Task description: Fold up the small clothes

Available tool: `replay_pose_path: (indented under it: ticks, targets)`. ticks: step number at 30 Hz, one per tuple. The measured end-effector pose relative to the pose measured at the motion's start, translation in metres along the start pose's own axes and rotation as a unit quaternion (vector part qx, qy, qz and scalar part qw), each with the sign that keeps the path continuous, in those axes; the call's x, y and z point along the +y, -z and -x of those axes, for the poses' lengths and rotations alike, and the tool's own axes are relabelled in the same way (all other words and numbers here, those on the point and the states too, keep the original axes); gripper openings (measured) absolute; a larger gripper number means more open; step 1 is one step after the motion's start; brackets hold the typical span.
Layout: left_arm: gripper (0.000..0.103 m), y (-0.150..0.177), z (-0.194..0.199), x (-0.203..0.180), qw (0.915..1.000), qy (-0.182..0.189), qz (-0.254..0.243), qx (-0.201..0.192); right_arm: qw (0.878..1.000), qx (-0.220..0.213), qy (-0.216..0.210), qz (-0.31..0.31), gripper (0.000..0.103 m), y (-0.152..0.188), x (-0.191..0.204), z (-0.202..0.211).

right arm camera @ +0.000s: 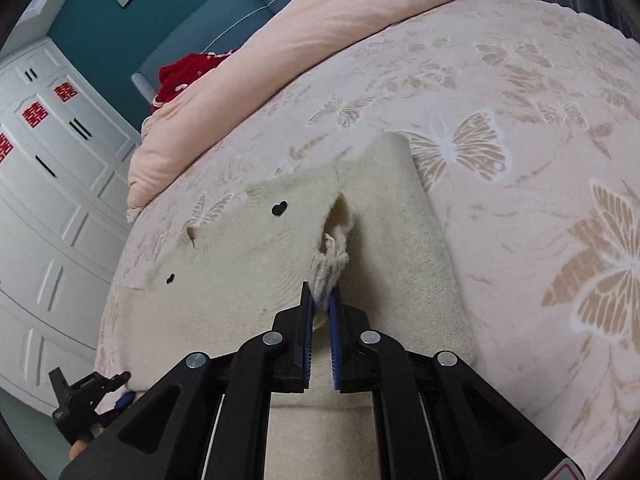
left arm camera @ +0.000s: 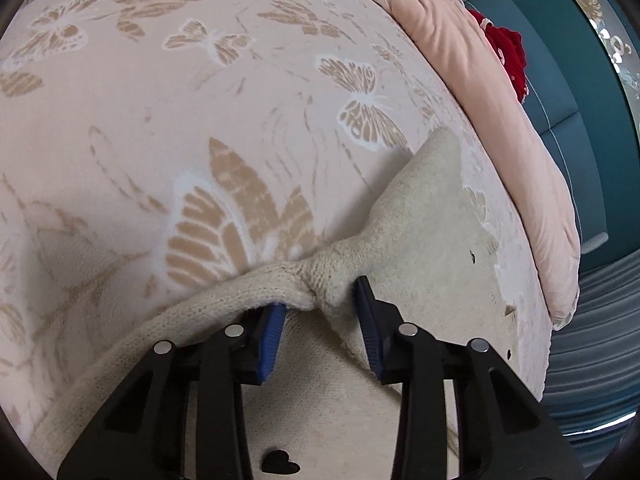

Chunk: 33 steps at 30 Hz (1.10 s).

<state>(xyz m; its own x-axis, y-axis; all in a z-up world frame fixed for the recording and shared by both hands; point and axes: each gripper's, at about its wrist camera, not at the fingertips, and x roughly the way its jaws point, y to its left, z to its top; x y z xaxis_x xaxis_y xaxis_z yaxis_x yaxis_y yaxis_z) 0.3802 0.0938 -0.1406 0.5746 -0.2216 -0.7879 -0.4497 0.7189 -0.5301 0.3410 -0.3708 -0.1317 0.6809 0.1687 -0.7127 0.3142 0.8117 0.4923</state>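
Note:
A cream knit sweater [left arm camera: 432,248] with small black hearts lies on a pink butterfly-patterned bedspread [left arm camera: 160,100]. My left gripper [left arm camera: 322,304] has its blue pads apart, with a bunched ribbed edge of the sweater between them. In the right wrist view the sweater [right arm camera: 260,248] lies spread with one part folded over. My right gripper [right arm camera: 321,304] is shut on a pinched bit of its knit edge. The left gripper [right arm camera: 86,404] shows at the lower left of that view.
A folded pink duvet [right arm camera: 280,64] lies along the head of the bed, with a red garment [right arm camera: 184,74] behind it. A teal headboard [left arm camera: 560,80] and white wardrobe [right arm camera: 48,184] stand beyond. The bedspread [right arm camera: 540,160] stretches to the right.

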Motion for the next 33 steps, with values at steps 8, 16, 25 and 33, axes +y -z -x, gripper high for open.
replay_pose_path:
  ticks: [8, 16, 25, 33]
  targets:
    - [0.035, 0.017, 0.001, 0.0, 0.9957, 0.012, -0.078, -0.049, 0.999, -0.036, 0.034, 0.008, 0.02, 0.005, 0.007, 0.033]
    - [0.035, 0.03, 0.006, 0.009, 0.9895, 0.047, -0.099, -0.095, 0.982, 0.068, -0.024, 0.174, 0.015, 0.029, 0.141, -0.049]
    - [0.032, 0.014, 0.01, 0.019, 0.9911, 0.054, -0.077, -0.094, 0.984, 0.066, -0.057, 0.153, 0.007, 0.037, 0.18, -0.072]
    - [0.032, 0.014, 0.008, 0.019, 0.9909, 0.045, -0.077, -0.1, 0.986, 0.084, -0.049, 0.133, 0.005, 0.026, 0.167, -0.088]
